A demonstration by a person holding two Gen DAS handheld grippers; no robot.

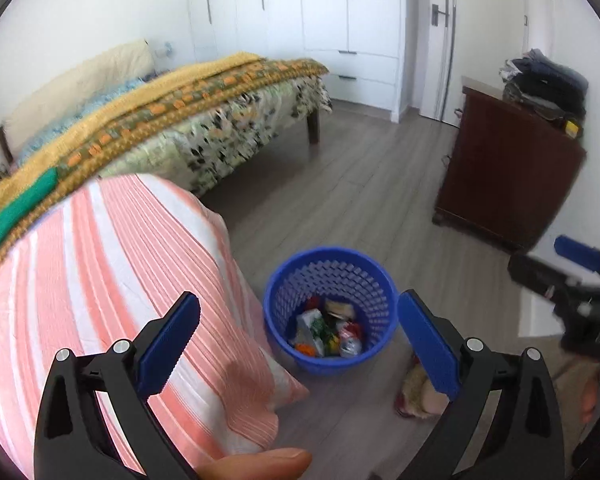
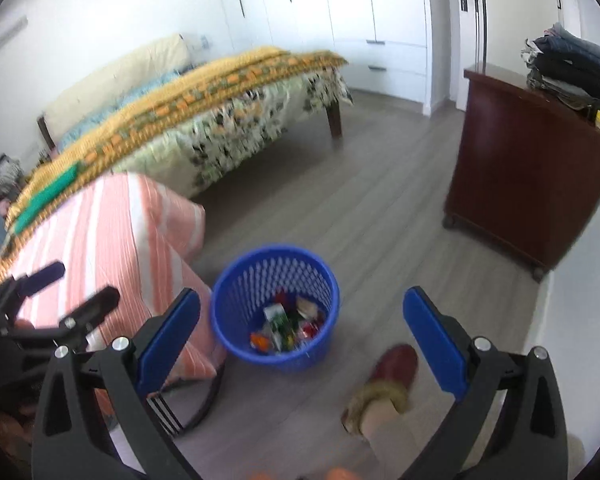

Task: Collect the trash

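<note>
Trash [image 1: 327, 330] inside blue basket [image 1: 284, 280] (floor [image 1: 360, 200] beyond bare), tools apart

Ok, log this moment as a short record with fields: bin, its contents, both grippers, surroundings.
bin: blue mesh basket, upright on the wood floor
contents: mixed wrappers and packets at the bottom
left hand-held gripper: open, empty, above the basket
right hand-held gripper: open, empty, above the basket
beside bin: striped orange-white cloth
farther off: bed, dark wooden dresser with folded clothes on top
near bin: the person's slippered foot
</note>
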